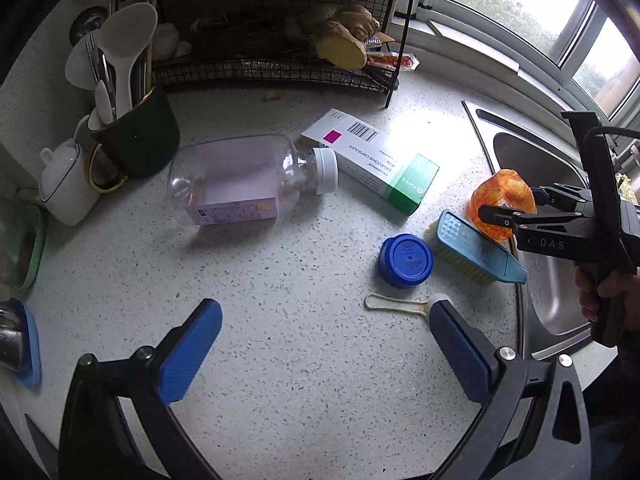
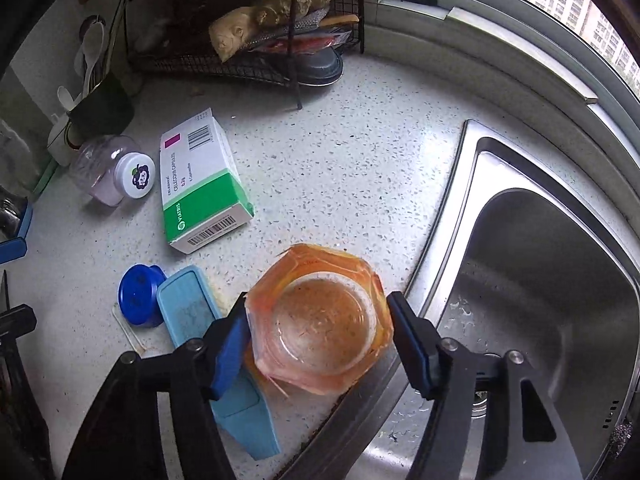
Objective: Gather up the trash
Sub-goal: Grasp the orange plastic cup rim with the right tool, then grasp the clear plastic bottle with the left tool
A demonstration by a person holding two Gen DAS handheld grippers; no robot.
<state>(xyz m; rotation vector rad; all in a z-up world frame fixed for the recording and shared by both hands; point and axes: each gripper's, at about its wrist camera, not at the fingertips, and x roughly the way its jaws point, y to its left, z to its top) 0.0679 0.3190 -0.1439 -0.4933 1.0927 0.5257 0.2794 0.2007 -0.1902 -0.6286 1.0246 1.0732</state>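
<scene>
**Orange cup between the right tongs at the sink's edge**

The right gripper [image 2: 320, 340] hangs over the speckled counter [image 1: 300, 360] right where it meets the steel sink [image 2: 540, 280]. An orange plastic cup [image 2: 320, 320] sits between its blue pads; the left pad touches the cup's side, while a thin gap seems to remain at the right pad, though the angle makes it hard to be sure the grasp is firm. The cup stands on the counter's rim, partly over the handle of a light blue scrub brush [image 2: 208, 320].

The left gripper [image 1: 326, 352] hovers above bare counter with its fingers spread wide and nothing between them. Just ahead of it lie a rubber band [image 1: 394, 304] and a blue cap [image 1: 406, 260], the cap just beside the brush.

Further back, an empty clear bottle [image 1: 240, 180] with a white lid lies on its side, its lid near a green-and-white medicine box [image 1: 380, 164] lying flat. Behind them stands a black wire rack [image 1: 260, 20] holding ginger [image 1: 344, 32], and to the left a dark utensil holder [image 1: 136, 136] with spoons.
</scene>
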